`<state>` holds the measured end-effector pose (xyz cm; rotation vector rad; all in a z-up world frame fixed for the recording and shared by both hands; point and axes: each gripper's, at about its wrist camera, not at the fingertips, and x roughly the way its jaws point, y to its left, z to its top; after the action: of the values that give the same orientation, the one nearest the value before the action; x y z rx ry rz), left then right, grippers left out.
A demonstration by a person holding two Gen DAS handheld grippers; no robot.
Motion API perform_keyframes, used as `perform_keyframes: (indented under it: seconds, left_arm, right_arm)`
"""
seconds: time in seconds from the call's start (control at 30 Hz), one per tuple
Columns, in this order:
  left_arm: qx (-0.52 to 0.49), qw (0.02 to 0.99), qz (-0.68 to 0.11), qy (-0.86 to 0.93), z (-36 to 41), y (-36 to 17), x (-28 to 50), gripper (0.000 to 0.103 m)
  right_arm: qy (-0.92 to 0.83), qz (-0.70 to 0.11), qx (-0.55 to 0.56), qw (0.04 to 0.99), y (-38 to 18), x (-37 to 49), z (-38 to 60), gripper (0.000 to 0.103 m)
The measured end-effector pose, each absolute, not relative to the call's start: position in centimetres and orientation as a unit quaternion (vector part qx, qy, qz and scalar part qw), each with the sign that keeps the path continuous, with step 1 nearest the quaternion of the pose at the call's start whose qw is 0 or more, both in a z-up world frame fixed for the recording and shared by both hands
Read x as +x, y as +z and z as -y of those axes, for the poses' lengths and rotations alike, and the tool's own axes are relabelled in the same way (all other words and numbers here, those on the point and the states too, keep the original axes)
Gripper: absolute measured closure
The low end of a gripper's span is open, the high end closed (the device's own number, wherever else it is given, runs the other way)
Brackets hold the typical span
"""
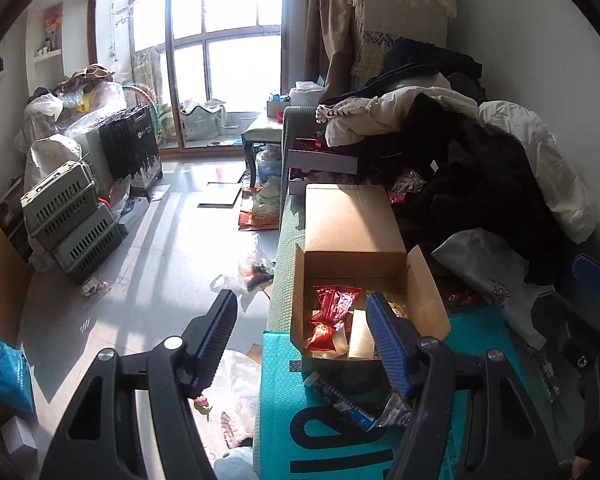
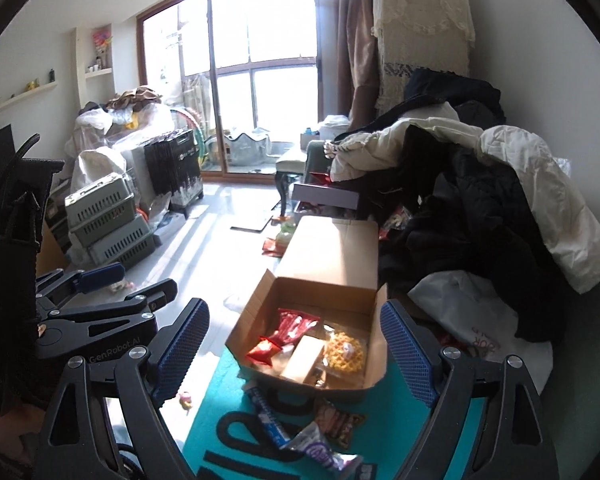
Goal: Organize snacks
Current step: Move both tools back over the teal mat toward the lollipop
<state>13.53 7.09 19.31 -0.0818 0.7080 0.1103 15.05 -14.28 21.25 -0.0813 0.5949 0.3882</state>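
An open cardboard box [image 2: 324, 252] sits on a teal mat [image 2: 384, 420] on the sofa. Inside lie red packets [image 2: 292, 324], a yellow waffle packet [image 2: 344, 348] and a tan carton [image 2: 304, 356]. Loose on the mat in front of it are a blue-and-white bar [image 2: 268, 412], a brown packet [image 2: 336, 420] and a purple-white wrapper [image 2: 320, 448]. My right gripper [image 2: 296, 344] hangs open above the mat with nothing between its pads. My left gripper [image 1: 300, 332] is also open and empty, over the box's [image 1: 352, 236] left front corner and the red packets [image 1: 334, 304].
Dark and white clothes [image 2: 480, 200] are heaped on the sofa right of the box, with a white plastic bag [image 2: 472, 312] below them. On the floor at left stand green crates [image 1: 68, 220], a black crate [image 1: 130, 148] and scattered bags [image 1: 252, 272].
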Motion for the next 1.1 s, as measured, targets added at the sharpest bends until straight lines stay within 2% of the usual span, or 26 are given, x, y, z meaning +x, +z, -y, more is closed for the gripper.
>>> perform_keyframes:
  seconds: [0.3,0.5,1.1]
  left_arm:
    - [-0.036,0.936,-0.346,0.053,-6.9,18.1,8.2,0.037]
    - [-0.026,0.926,-0.374,0.035,-6.4,15.3,5.7,0.037]
    - [-0.059,0.898,-0.436,-0.029,-4.1,7.9,1.0,0.037]
  right_arm:
    - [0.198,-0.304,-0.024,0.931,19.8,11.0,14.7,0.015]
    - [0.2,-0.305,-0.014,0.931,17.7,8.3,15.4,0.015]
    - [0.179,-0.381,-0.009,0.907,8.2,3.7,18.6,0.015]
